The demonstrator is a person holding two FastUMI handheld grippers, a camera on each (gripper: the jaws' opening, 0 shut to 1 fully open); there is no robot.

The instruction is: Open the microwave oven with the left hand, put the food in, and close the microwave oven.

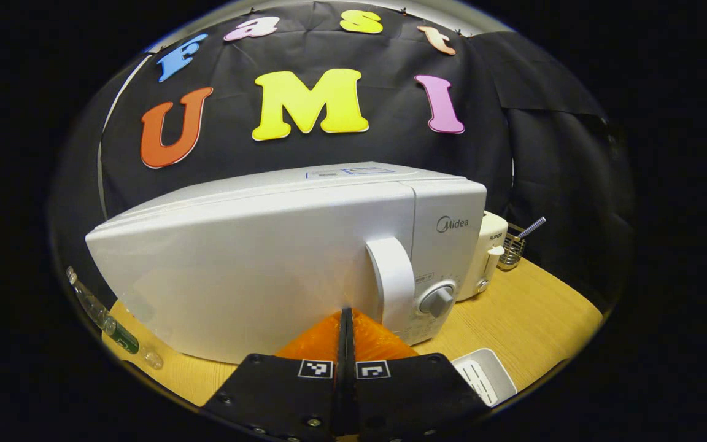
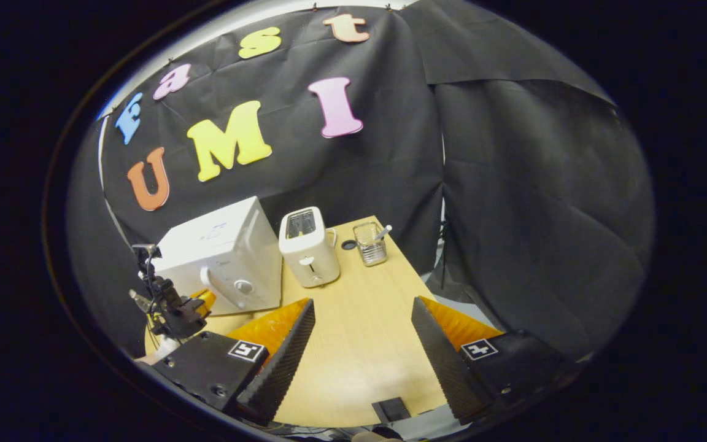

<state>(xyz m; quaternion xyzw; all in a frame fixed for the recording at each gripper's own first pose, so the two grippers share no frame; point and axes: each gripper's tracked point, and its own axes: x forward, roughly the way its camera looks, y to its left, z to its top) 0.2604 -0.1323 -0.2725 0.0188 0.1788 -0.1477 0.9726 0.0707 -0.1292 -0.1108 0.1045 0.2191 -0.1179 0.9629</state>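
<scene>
Barely started: microwave (image 1: pixel 280 258) door's shut, left claw (image 1: pixel 346 319) pressed together just short of the handle (image 1: pixel 393 282), right claw (image 2: pixel 363 334) spread, holding nothing.

I see my right claw (image 2: pixel 363 316) wide open above the wooden bench (image 2: pixel 366 356), holding nothing. Far left stands the white microwave (image 2: pixel 224 255), its door closed, with the left claw (image 2: pixel 197 304) just before it. A toaster (image 2: pixel 309 247) stands beside it, then a glass (image 2: pixel 370 244).
</scene>
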